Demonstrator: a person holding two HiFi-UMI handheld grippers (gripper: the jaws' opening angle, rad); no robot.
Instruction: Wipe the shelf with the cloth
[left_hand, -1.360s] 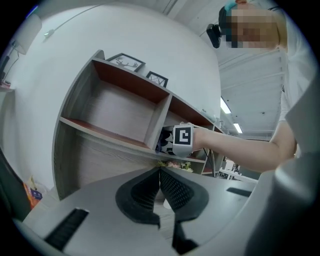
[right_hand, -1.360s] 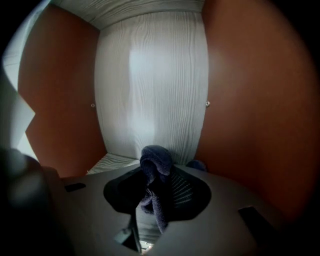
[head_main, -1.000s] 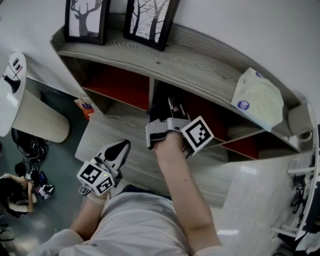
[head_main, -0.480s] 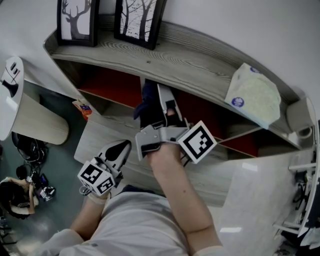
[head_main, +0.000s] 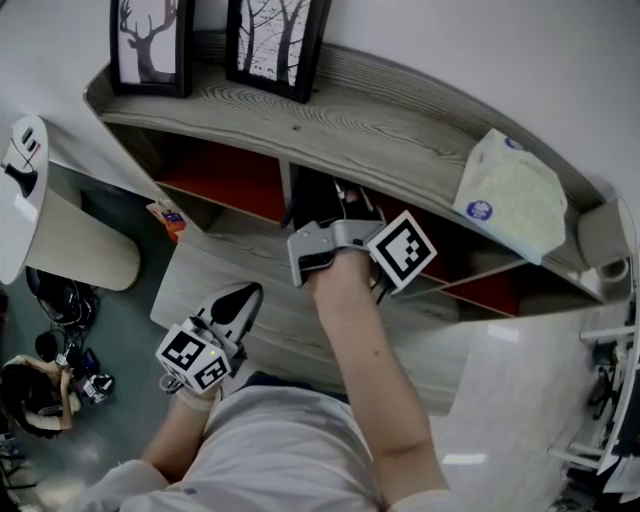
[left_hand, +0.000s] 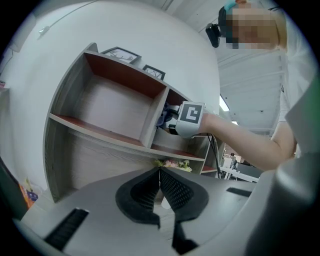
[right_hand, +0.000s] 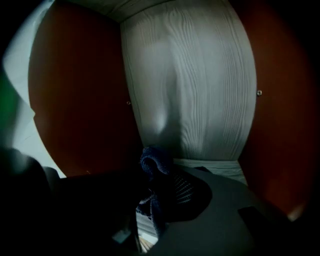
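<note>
Currently the right gripper (head_main: 330, 215) is reached into the middle compartment of the shelf (head_main: 400, 130), at centre frame of the head view. Its jaws are clenched on the cloth (right_hand: 152, 164).

Cloth: dark blue, ribbed knit, bunched into a soft lump that sticks out just ahead of the jaw tips. It points straight at a pale wood panel (right_hand: 190, 90), which is flat with fine vertical grain. Smooth red panels (right_hand: 75, 100) stand at frame left and right. Whether the cloth touches any surface cannot be told; the compartment is too dark.

The left gripper (head_main: 238, 300) hangs at lower left, well apart from the shelf, its jaws pressed together on nothing.

Judgement: the right hand is the nearer, and the wiping stroke calls for pushing the lump forward onto the wood.
</note>
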